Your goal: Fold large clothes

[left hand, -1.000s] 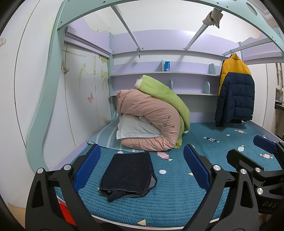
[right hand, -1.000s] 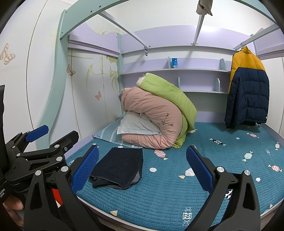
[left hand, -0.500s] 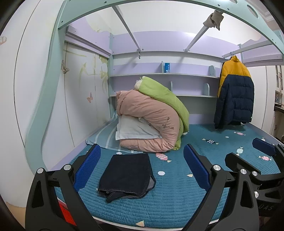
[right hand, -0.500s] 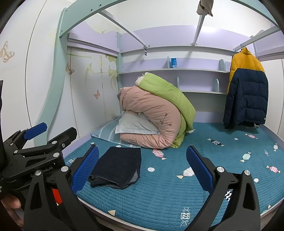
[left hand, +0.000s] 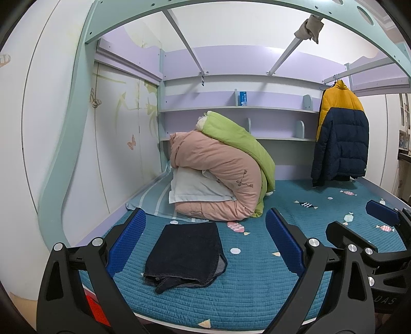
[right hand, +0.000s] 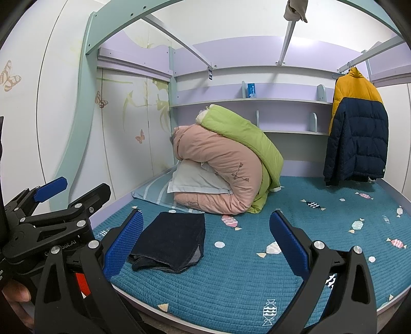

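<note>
Hovering wide and empty, left tool [left hand: 205,244] has the folded dark garment [left hand: 186,253] dead ahead at twelve o'clock; right tool [right hand: 206,244], equally wide, sees it at eleven.

Brightness: we see an evenly lit, bright room in both views.
Source: light seems to fall from above; no lamp shows.
Shadows: soft ones under the folded dark garment [left hand: 186,253] and beneath the hanging jacket [left hand: 340,133].
Glare: we find the white wall [right hand: 23,123] at the left nearly washed out.
Distortion: strong fisheye bending of the bed frame [left hand: 108,23]; black corners.
Focus: sharp centre, slight softness at the rim.
</note>
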